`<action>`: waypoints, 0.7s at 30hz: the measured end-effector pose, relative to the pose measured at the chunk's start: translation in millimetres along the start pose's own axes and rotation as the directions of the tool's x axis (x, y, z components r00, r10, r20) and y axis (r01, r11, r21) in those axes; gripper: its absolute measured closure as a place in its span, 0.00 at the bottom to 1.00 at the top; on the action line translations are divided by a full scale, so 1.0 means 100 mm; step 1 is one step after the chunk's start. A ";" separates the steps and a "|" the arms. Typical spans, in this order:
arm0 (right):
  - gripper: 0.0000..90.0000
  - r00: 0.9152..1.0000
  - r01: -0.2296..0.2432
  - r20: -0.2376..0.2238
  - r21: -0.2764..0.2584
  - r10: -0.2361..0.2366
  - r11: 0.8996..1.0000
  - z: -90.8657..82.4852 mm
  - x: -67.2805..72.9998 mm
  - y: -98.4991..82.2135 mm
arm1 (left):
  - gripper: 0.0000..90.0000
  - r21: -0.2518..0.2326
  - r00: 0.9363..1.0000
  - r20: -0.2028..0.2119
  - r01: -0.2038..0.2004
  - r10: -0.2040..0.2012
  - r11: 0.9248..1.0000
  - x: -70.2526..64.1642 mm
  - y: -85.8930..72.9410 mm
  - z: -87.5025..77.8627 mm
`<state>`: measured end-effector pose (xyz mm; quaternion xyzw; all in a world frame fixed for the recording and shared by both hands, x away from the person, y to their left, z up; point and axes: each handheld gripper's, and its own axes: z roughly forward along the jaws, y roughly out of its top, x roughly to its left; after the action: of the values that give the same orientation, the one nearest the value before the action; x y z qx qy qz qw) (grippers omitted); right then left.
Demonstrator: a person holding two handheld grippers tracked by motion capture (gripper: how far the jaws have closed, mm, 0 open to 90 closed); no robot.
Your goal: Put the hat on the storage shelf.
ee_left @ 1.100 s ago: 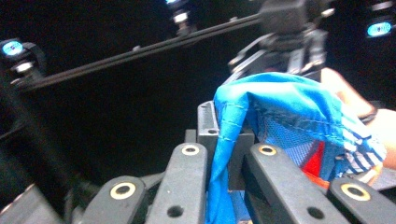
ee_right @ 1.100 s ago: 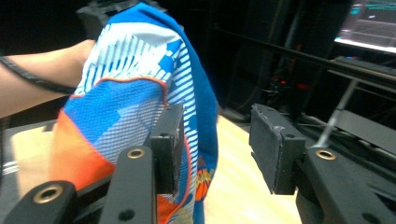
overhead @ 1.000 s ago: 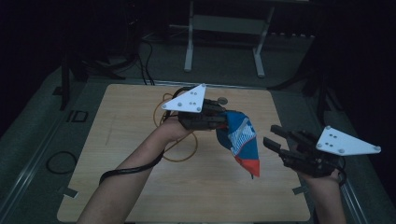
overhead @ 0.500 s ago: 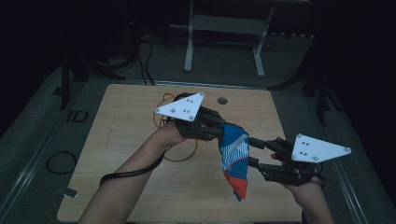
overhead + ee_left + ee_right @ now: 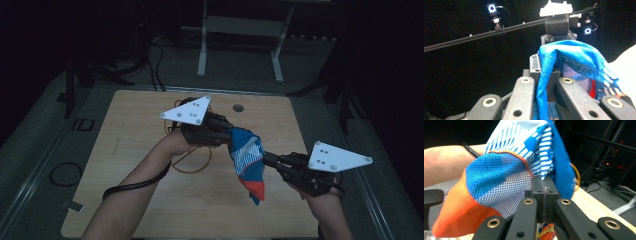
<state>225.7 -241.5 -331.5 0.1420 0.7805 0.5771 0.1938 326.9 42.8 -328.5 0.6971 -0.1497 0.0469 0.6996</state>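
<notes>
— Grippers? Left gripper clamps the blue mesh garment above the table; right gripper has just closed on it from four o'clock.

— Handling? Light, floppy, probably slippery; best pinched at a stitched hem.

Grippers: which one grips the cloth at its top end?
The left gripper, on the person's left, pinches the blue cloth at its upper end; the right gripper grips lower down its side.

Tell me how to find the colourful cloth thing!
Look at the wooden table, then at the two black grippers held above its middle. The cloth hangs between them, with the left gripper shut on its top and the right gripper shut on its side. It is bright blue with white stripes and an orange tip, unlike the thin orange loop lying flat on the table.
</notes>
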 end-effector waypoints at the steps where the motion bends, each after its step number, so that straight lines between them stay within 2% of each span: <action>1: 1.00 1.000 0.001 0.009 -0.001 -0.001 1.000 -0.01 -0.01 0.00 | 0.98 0.017 1.000 -0.012 -0.001 0.001 1.000 0.00 0.00 -0.02; 7: 1.00 0.999 -0.026 0.040 -0.046 0.028 0.999 -0.16 -0.08 0.04 | 0.97 0.049 0.998 -0.062 0.003 0.000 0.999 -0.01 0.01 -0.15; 11: 1.00 0.997 -0.028 0.068 -0.063 0.032 0.998 -0.23 -0.11 0.09 | 0.95 0.098 0.997 -0.067 -0.018 0.024 0.995 -0.05 0.05 -0.17; 15: 1.00 0.996 -0.026 0.088 -0.085 0.033 0.996 -0.30 -0.13 0.14 | 0.83 0.137 0.996 -0.088 -0.002 0.014 0.991 -0.09 0.08 -0.21; 19: 1.00 0.993 -0.029 0.108 -0.099 0.040 0.995 -0.35 -0.17 0.17 | 0.73 0.163 0.993 -0.119 0.041 -0.022 0.986 -0.13 0.11 -0.32; 21: 1.00 0.993 -0.034 0.110 -0.101 0.045 0.994 -0.35 -0.18 0.18 | 0.68 0.168 0.989 -0.144 0.059 -0.035 0.984 -0.16 0.11 -0.40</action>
<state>225.4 -273.6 -302.5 0.1800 0.7359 0.6099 0.2327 314.6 84.8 -321.1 0.7530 -0.0791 0.0919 0.6467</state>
